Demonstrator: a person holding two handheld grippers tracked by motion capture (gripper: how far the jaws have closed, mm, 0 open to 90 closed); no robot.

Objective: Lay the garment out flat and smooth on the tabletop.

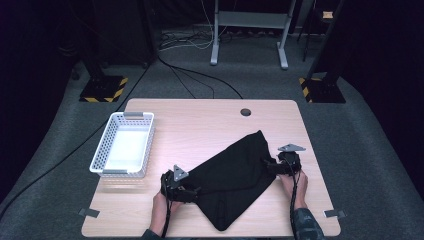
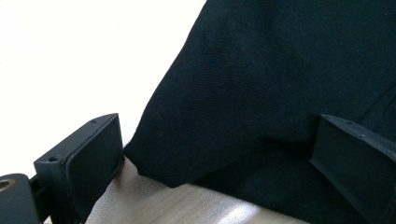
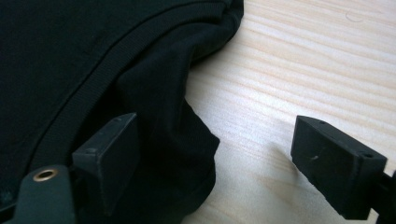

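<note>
A black cloth (image 1: 235, 175) lies folded in a rough diamond on the front right of the wooden table (image 1: 200, 120). My left gripper (image 1: 192, 192) sits at the cloth's left corner. In the left gripper view its jaws stand wide apart, with that corner of the cloth (image 2: 261, 84) lying loose between them, so the left gripper (image 2: 217, 154) is open. My right gripper (image 1: 270, 166) rests at the cloth's right edge. It is open too (image 3: 215, 154): a bunched fold of the cloth (image 3: 93, 56) lies against one jaw, and bare wood shows between the jaws.
A white plastic basket (image 1: 125, 116) stands at the left of the table, with nothing in it. A round cable hole (image 1: 245, 112) sits near the table's far edge. Tape marks (image 1: 90, 212) stick out at the front corners. Cables and stand legs lie on the floor beyond.
</note>
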